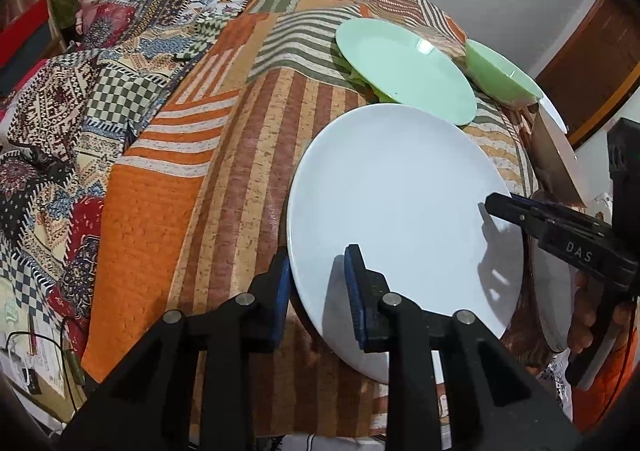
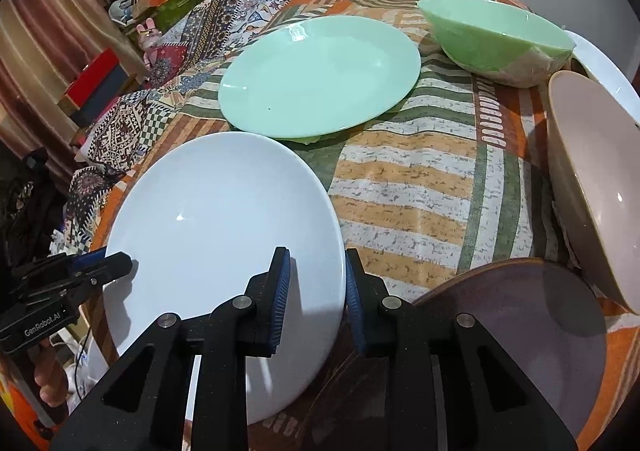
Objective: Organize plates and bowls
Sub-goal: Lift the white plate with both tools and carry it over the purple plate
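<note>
A white plate [image 1: 404, 219] [image 2: 216, 235] is held between both grippers above the patchwork cloth. My left gripper [image 1: 318, 291] straddles its near-left rim with the blue pads [image 1: 354, 291] about a hand's width apart. My right gripper [image 2: 316, 295] straddles the plate's right rim the same way. A mint green plate [image 1: 404, 69] [image 2: 320, 75] lies behind it. A green bowl [image 1: 500, 71] [image 2: 496, 39] stands at the back right. A pink bowl [image 2: 596, 179] lies tilted at the right, with a brown plate [image 2: 520, 331] in front of it.
The patchwork cloth [image 1: 224, 155] [image 2: 416, 179] covers the surface and drops off at the left. Boxes and toys [image 2: 140, 7] are piled at the far left. A second white dish [image 2: 604, 63] sits behind the pink bowl. Cables [image 1: 48, 351] lie below left.
</note>
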A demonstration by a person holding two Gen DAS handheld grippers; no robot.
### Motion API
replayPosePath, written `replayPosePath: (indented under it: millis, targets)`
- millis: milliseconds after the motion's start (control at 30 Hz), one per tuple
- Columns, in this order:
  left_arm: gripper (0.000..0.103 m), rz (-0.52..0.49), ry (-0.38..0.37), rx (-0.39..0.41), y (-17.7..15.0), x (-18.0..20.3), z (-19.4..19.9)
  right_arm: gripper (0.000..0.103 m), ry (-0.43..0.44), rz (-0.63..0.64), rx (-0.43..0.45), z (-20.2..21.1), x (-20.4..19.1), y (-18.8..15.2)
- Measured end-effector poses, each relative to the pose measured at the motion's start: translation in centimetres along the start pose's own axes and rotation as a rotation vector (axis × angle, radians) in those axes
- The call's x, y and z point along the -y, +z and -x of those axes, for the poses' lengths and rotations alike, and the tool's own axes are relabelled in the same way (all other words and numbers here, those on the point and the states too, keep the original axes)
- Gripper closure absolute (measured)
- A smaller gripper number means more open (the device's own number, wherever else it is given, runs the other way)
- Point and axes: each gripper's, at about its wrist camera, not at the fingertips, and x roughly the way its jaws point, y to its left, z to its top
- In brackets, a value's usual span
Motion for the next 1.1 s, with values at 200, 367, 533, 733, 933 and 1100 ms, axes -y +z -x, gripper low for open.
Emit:
replayPosePath:
  millis: [200,367,533,733,933,1100]
  targets:
    - [0.077,0.002,0.006,0.050,0.1,0.0,2.2,0.078,0.004,0.013,0.030,1.4,-0.9,-0.2]
    - [0.077,-0.004,0.013,0.084,0.4,0.5,3.8,0.078,0.011,0.017,0.073,3.1,-1.2,-0.4]
    - [0.077,-0.020,0.008,0.111,0.5,1.4,5.4,0.078,0.011,0.015,0.120,5.0,-1.5,-0.6]
    - [0.077,-0.063,-0.005,0.156,0.4,3.5,7.3,0.078,-0.001,-0.009,0.178,7.3,-1.1,-0.9]
    - [0.077,-0.097,-0.024,0.188,0.2,5.9,8.9,0.078,-0.011,-0.034,0.218,9.4,0.0,-1.8]
    - [0.077,-0.129,-0.037,0.194,-0.2,8.1,9.6,0.078,-0.013,-0.061,0.250,11.2,1.3,-2.9]
